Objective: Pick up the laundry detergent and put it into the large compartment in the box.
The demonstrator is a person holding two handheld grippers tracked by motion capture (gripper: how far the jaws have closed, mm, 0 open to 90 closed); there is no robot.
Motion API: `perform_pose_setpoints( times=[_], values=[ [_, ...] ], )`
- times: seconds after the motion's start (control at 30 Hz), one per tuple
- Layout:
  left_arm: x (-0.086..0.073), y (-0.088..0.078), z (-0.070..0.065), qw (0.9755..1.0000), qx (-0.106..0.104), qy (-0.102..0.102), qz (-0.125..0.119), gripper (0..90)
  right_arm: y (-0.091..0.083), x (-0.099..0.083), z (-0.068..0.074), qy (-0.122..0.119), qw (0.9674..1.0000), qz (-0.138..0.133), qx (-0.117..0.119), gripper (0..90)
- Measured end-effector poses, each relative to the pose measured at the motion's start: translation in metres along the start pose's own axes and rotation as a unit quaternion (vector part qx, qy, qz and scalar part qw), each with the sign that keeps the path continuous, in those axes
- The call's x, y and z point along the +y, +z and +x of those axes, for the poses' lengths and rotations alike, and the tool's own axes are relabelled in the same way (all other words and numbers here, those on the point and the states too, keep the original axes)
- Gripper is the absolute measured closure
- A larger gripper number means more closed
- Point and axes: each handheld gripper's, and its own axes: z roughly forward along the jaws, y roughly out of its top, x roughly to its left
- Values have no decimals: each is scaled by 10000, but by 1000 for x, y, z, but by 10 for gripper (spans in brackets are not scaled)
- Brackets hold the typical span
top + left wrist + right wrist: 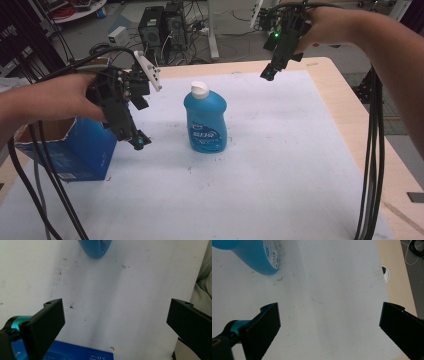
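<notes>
1. Nearest me on the left: blue cardboard box (82,150), top open, sitting on the white sheet (260,175) at its left edge. In my left gripper view its printed top edge (75,352) runs along the bottom.
2. My left gripper (138,142) hangs in the air just above and right of the box, tipped down toward the sheet. Its fingers (47,322) are spread wide, nothing between them, just bare white sheet (112,302).
3. Mid-desk: blue detergent bottle (205,120), white cap (199,89) on, upright on the sheet, label facing me. It stands right of the left gripper, near but not touching. The bottle's base (93,248) shows at the top of the left gripper view.
4. In the right gripper view the bottle's lower part (254,257) sits top left, well off the fingers (262,327). These are also wide apart and empty, over plain sheet (332,302), with the wooden desk (395,277) edge at right.
5. Far right: my right gripper (268,74) is held high over the back of the sheet, pointing down-left, well apart from the bottle.
6. Beyond the desk: computer towers (160,27) and cables on the floor.
</notes>
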Motion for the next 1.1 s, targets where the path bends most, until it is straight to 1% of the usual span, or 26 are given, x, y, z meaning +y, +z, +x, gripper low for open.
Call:
perform_pose_setpoints(
  times=[0.07, 0.23, 0.27, 0.3, 0.4, 0.47, 0.53, 0.6, 0.67, 0.73, 0.8, 1.0, 1.1],
  values=[
    [1, -3, 1, 10000, -4, 10, -68, 17, 0, 0, 0, 3, 10000, -8, 4, 25],
    [7, -10, 5, 10000, -6, 53, -69, 17, 4, 2, -2, 4, 10000, -11, 51, 25],
    [7, -11, 6, 10000, -21, 27, -87, 17, 4, 2, -2, 30, 10000, 22, 64, 25],
    [9, -11, 6, 9999, -36, 55, -103, 16, 5, 2, -3, -21, 10000, 0, 54, 25],
    [15, -15, 7, 9998, -3, 143, -112, 17, 7, 3, 0, -72, 9999, 51, 78, 25],
    [20, -18, 8, 9997, -8, 191, -177, 17, 7, 4, 0, -68, 9999, 69, 105, 25],
    [26, -20, 9, 9994, 8, 286, -212, 17, 7, 5, 0, -71, 9999, 38, 136, 25],
    [32, -24, 10, 9992, 21, 344, -221, 17, 6, 5, 1, -84, 9998, 10, 160, 25],
    [40, -27, 11, 9987, 33, 447, -246, 17, 7, 6, 2, -79, 9998, 4, 163, 25],
    [47, -30, 11, 9983, 13, 517, -274, 16, 7, 6, 1, -111, 9998, -5, 183, 25],
    [54, -32, 11, 9978, -8, 601, -272, 16, 6, 6, 1, -82, 9998, -2, 190, 25],
    [69, -32, 13, 9964, -69, 784, -324, 17, 8, 5, 1, -82, 9997, 17, 236, 25],
    [77, -30, 15, 9958, -111, 852, -306, 17, 8, 6, 0, -85, 9996, 6, 255, 25]
  ],
)
